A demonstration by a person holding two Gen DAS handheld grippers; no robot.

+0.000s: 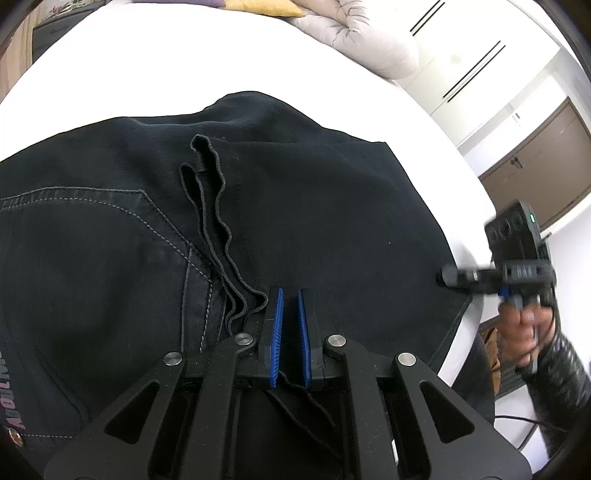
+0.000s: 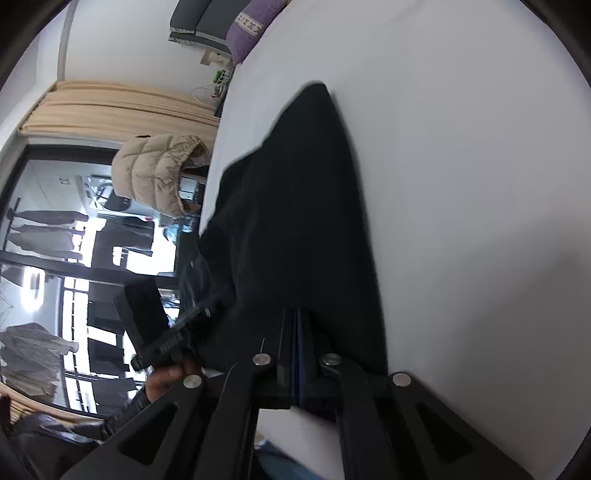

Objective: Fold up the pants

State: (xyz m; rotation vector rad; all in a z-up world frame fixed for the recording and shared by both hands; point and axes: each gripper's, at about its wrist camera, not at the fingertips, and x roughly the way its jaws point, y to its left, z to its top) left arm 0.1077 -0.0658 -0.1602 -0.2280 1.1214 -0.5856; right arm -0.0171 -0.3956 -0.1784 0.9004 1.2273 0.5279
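Observation:
Dark navy pants (image 1: 295, 206) lie on a white bed (image 1: 184, 74), with a back pocket at left and wavy hem edges running down the middle. My left gripper (image 1: 290, 295) hovers over the cloth, its blue pads a narrow gap apart, with a dark edge of fabric passing between them near their base. My right gripper (image 2: 295, 314) is shut on the pants (image 2: 295, 206) at the near edge. It also shows in the left wrist view (image 1: 448, 275) at the right edge of the cloth, blurred.
A beige quilt (image 1: 362, 33) and a yellow cushion (image 1: 262, 7) lie at the far side of the bed. A beige puffer jacket (image 2: 159, 173) hangs beside the bed (image 2: 461, 184). A purple pillow (image 2: 251, 26) sits at its far end.

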